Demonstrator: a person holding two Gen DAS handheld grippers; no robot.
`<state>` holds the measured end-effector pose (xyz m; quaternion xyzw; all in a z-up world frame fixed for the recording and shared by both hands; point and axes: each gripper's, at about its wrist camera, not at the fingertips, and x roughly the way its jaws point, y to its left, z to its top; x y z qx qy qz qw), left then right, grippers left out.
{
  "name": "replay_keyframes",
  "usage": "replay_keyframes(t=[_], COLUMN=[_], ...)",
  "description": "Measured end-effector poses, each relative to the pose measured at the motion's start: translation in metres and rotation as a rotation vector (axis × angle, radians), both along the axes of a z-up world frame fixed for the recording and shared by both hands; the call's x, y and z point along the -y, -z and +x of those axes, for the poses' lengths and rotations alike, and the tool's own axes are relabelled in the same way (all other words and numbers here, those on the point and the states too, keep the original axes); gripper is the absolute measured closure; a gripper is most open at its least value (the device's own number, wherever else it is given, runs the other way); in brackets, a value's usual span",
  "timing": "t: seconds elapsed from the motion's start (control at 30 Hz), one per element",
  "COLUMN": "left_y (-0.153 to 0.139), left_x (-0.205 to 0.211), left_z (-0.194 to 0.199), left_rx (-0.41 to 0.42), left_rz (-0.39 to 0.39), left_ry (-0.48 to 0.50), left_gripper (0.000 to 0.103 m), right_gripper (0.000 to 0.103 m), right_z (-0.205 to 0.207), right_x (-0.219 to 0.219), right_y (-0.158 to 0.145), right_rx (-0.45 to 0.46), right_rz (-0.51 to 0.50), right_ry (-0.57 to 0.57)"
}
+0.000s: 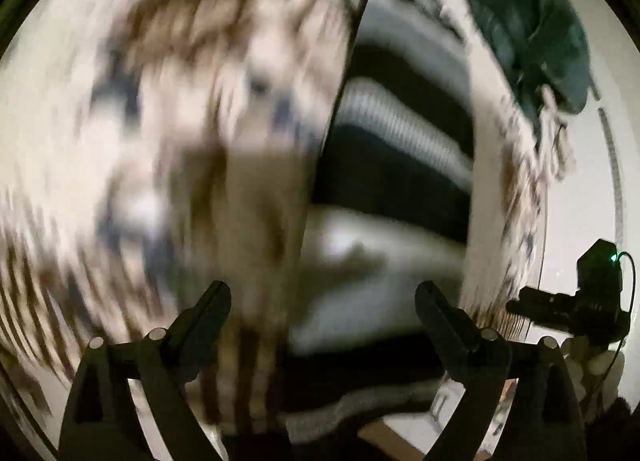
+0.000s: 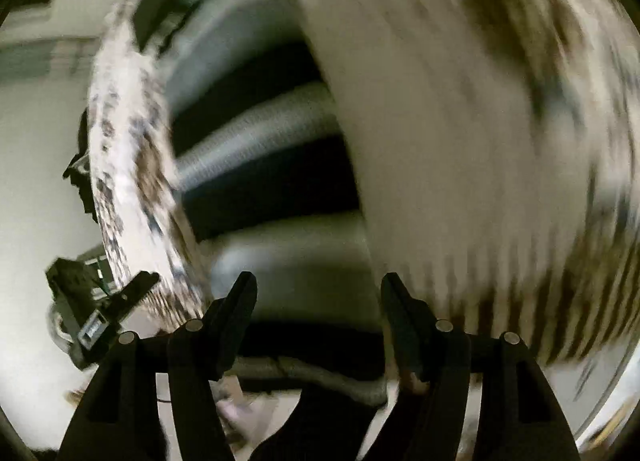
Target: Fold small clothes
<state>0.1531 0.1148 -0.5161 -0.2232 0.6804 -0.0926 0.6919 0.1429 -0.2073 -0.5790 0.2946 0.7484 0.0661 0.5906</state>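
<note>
A cream knit garment with brown and dark blue pattern (image 1: 168, 121) fills the left of the left wrist view, heavily blurred by motion. Its other edge hangs at the right (image 1: 516, 197). My left gripper (image 1: 322, 301) is open, and a blurred fold of the garment lies between its fingers near the left finger (image 1: 212, 313). In the right wrist view the same garment (image 2: 480, 149) fills the right side and a strip of it (image 2: 132, 181) hangs at left. My right gripper (image 2: 318, 293) is open with nothing between its fingers. The right gripper shows in the left wrist view (image 1: 576, 301), and the left gripper in the right wrist view (image 2: 96, 313).
A person in a black and grey striped sweater (image 1: 400, 149) stands close in front of both grippers, also seen in the right wrist view (image 2: 256, 133). A dark green cloth (image 1: 532, 33) lies at the upper right on a white surface (image 1: 584, 197).
</note>
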Motion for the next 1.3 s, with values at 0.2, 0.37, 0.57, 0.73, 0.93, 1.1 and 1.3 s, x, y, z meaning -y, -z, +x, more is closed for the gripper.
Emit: replay_keyframes(t=[0.2, 0.37, 0.57, 0.73, 0.93, 1.1, 1.3], left_y=[0.036, 0.024, 0.038, 0.046, 0.086, 0.080, 0.059], left_x=[0.022, 0.020, 0.013, -0.006, 0.003, 0.020, 0.018], left_z=[-0.069, -0.091, -0.103, -0.107, -0.108, -0.103, -0.116], left_rx=[-0.078, 0.001, -0.013, -0.005, -0.102, -0.091, -0.048], left_rz=[-0.038, -0.045, -0.058, -0.166, -0.237, -0.206, -0.172], left_ry=[-0.007, -0.056, -0.044, -0.099, -0.068, -0.042, -0.040], left_gripper=[0.089, 0.096, 0.091, 0.016, 0.015, 0.016, 0.079], right_gripper=[0.040, 0.095, 0.093, 0.038, 0.038, 0.049, 0.087], right_z=[-0.096, -0.132, -0.146, -0.130, -0.128, -0.140, -0.147], right_x=[-0.021, -0.029, -0.025, -0.018, -0.016, -0.025, -0.026], right_y=[0.064, 0.073, 0.073, 0.065, 0.109, 0.128, 0.101], right_rx=[-0.098, -0.027, -0.042, -0.004, -0.081, -0.088, -0.029], right_rz=[0.051, 0.007, -0.011, 0.106, 0.185, 0.271, 0.283], right_ry=[0.003, 0.012, -0.004, 0.021, 0.021, 0.068, 0.074])
